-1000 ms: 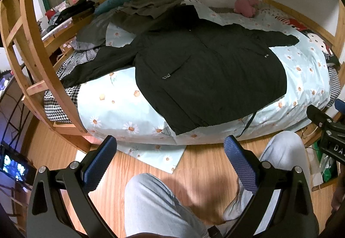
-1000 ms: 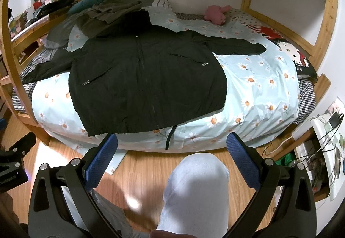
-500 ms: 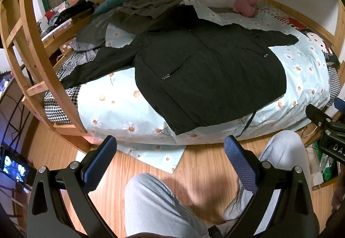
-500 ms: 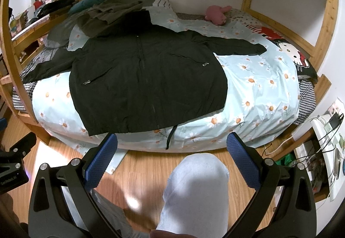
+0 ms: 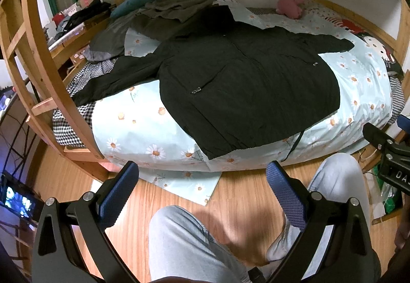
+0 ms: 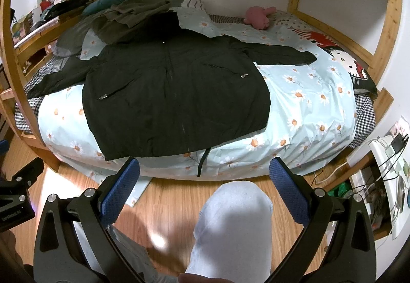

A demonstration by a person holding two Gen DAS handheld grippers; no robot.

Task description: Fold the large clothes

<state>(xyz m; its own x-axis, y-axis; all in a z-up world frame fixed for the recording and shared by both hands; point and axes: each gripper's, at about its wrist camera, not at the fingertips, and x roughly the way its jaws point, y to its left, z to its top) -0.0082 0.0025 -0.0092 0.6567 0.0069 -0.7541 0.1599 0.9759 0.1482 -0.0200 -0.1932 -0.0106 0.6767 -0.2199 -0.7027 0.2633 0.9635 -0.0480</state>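
Left gripper (image 5: 202, 180) open, clear of jacket (image 5: 246, 83).

One black jacket (image 5: 246, 88) lies on one bed (image 5: 143, 126), with one pink plush toy (image 5: 289, 7), one olive garment (image 5: 179, 4), and two grippers: left gripper (image 5: 202, 180), right gripper (image 6: 205, 178).

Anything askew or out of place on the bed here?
The black jacket lies spread flat, but its hem overhangs the bed edge and a drawstring dangles. Olive clothes are heaped at its hood.
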